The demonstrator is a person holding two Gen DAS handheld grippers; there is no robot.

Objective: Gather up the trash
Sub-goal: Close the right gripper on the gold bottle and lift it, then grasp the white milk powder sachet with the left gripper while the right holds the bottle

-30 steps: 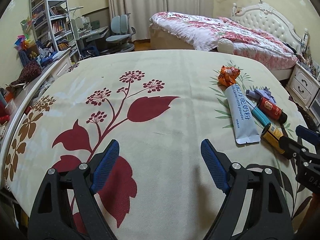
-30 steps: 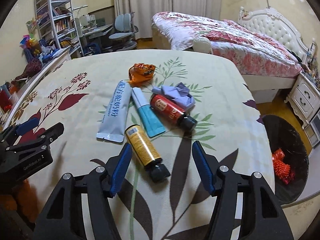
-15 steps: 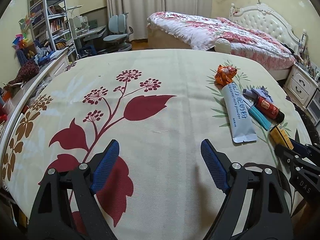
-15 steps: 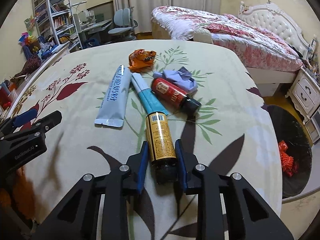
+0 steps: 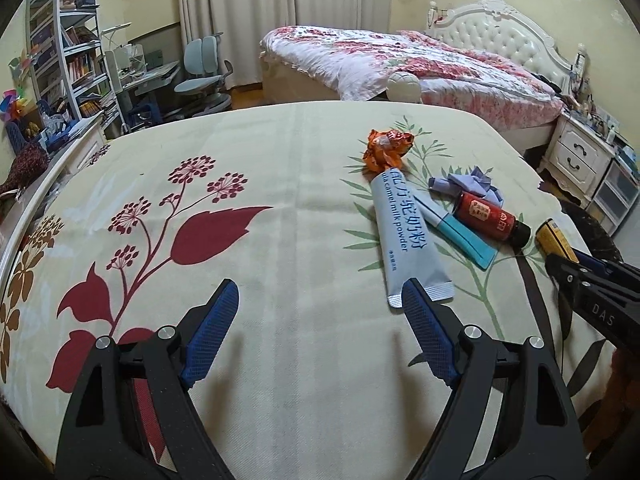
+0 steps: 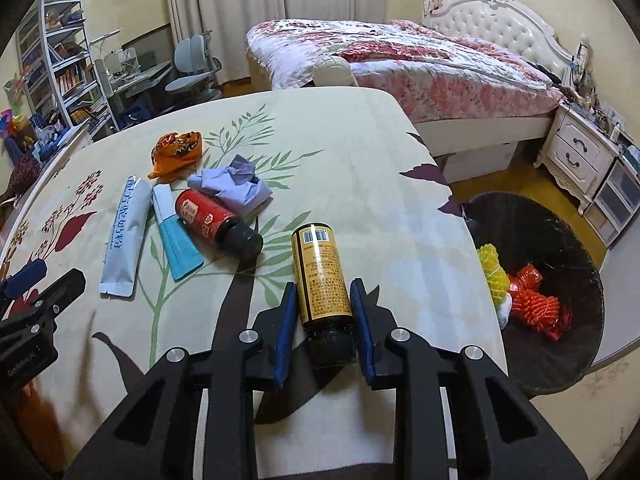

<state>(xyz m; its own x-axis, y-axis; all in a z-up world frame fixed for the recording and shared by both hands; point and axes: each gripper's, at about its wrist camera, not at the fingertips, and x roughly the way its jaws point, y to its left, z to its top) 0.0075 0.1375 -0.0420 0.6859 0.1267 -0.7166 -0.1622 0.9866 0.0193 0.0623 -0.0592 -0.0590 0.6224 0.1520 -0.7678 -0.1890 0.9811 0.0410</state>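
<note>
Right gripper (image 6: 323, 322) clamped on the yellow bottle (image 6: 321, 276); blue pads press both sides of its lower body, just above the black cap, which sits back between the jaws. Label and barcode end point away from the camera. Bottle appears lifted off the bedspread (image 6: 352, 168), though contact underneath is hard to judge.

Step in hand, as I read it: carry the bottle to the black bin (image 6: 560, 240) at right, below the bed's edge. To do it well: keep the squeeze steady, since a round, smooth body could roll between the pads; swing right until the bottle is over the bin's mouth, then let go. Bin already holds red and yellow netting.

Left gripper (image 5: 320, 334) spread wide, nothing between its jaws, hovering over bare cloth. Its right fingertip lies just beside the near end of the grey sachet (image 5: 404, 236).

Further out, waiting: teal tube (image 6: 176, 236), red bottle (image 6: 212, 218), crumpled lilac paper (image 6: 236, 186), orange wrapper (image 6: 176, 152) farthest.
</note>
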